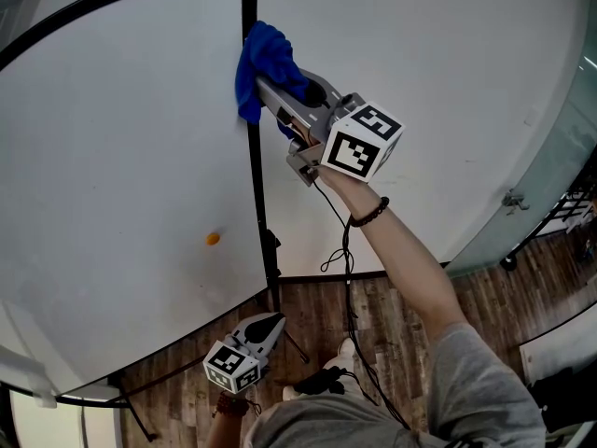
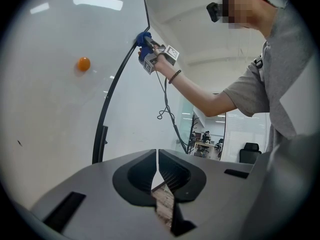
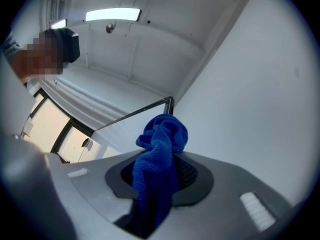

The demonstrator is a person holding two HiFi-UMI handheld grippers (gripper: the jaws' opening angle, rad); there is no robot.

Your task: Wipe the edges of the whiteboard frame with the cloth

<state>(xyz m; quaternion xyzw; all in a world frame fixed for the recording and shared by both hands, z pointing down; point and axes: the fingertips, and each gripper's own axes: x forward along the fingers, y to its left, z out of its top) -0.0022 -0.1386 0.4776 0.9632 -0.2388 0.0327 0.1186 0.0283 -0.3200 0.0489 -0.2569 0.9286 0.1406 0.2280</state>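
The whiteboard (image 1: 121, 157) has a thin black frame (image 1: 254, 185). A bunched blue cloth (image 1: 264, 63) rests against the frame's right upright, near its top corner. My right gripper (image 1: 272, 87) is shut on the cloth, which bulges out past the fingertips. In the right gripper view the cloth (image 3: 160, 156) fills the jaws, with the frame corner (image 3: 170, 102) just beyond. My left gripper (image 1: 269, 325) hangs low near the floor, away from the board, shut with nothing in it. From the left gripper view the cloth (image 2: 143, 37) shows high on the frame (image 2: 107, 104).
An orange round magnet (image 1: 213, 239) sticks on the board's lower part. A black cable (image 1: 347, 250) hangs from the right gripper. The board's stand legs (image 1: 284, 339) stand on the wooden floor. A glass partition (image 1: 550, 175) is at the right.
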